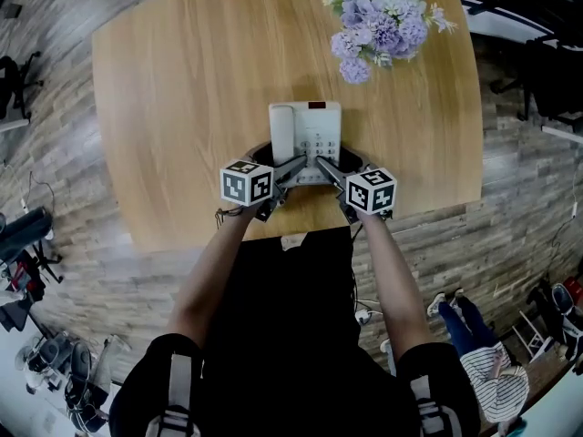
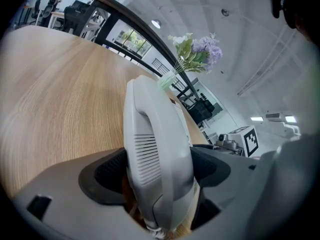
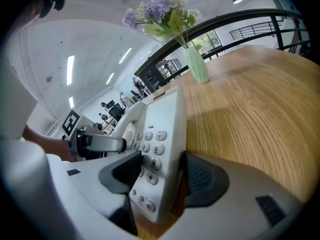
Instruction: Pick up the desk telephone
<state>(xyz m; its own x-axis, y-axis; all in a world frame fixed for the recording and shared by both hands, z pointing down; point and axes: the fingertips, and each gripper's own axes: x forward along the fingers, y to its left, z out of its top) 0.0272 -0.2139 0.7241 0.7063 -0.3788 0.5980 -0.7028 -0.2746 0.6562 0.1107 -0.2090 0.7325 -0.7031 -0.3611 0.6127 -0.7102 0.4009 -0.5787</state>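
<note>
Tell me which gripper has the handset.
The left gripper: its jaws clamp the handset, while the right gripper clamps the keypad side.

The head view looks steeply down from above the near edge of the counter (image 1: 182, 107). Each gripper view sits low and very close behind its own claw, facing the far edge: left claw (image 2: 157, 169), right claw (image 3: 161, 176). All three views share the telephone (image 1: 305, 135) and the flowers (image 1: 378, 16).

I see a white telephone (image 1: 305, 135) with pale grey keys (image 3: 152, 149) on my light wood-grain desk (image 1: 182, 89). Both the left tool (image 2: 160, 171) and right tool (image 3: 162, 176) are grey with black pads (image 2: 105, 176), each bearing a black-and-white marker cube (image 1: 246, 183). The flowers (image 1: 378, 21) are lilac and white, their vase (image 3: 196, 64) pale green.
</note>
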